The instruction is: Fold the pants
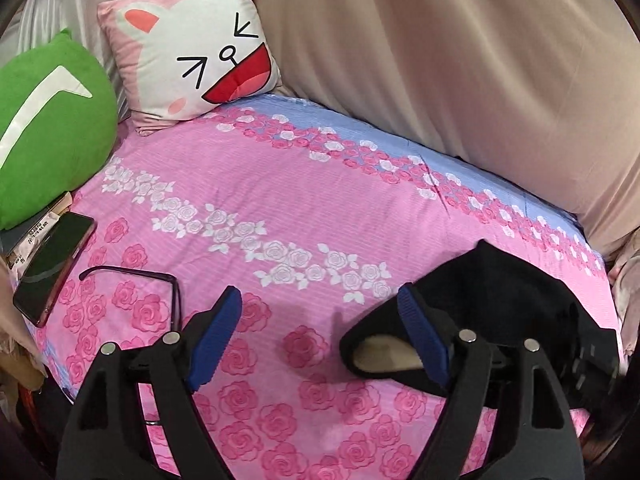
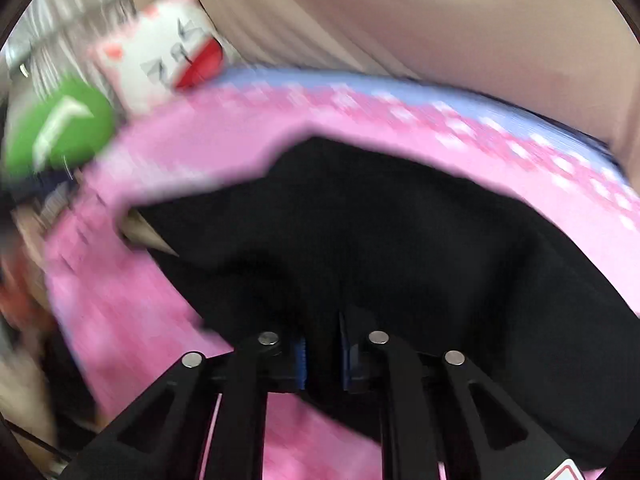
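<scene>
My left gripper (image 1: 320, 312) tilts downward over the pink rose-print bedsheet (image 1: 280, 208), jaws wide, nothing between them. My right gripper (image 2: 323, 354) pinches the black fabric pants (image 2: 380, 232), bunched near the bed's right edge. Bare sheet lies ahead.

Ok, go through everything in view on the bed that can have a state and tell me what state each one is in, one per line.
left gripper: open, nothing between its pads
right gripper: shut on the black pants
black pants: bunched, unfolded, pale lining showing
phone: lying flat, screen dark
glasses: lying on the sheet beside the phone
cat cushion: propped upright at the head of the bed
green cushion: leaning at the bed's edge
bedsheet: spread smooth
</scene>
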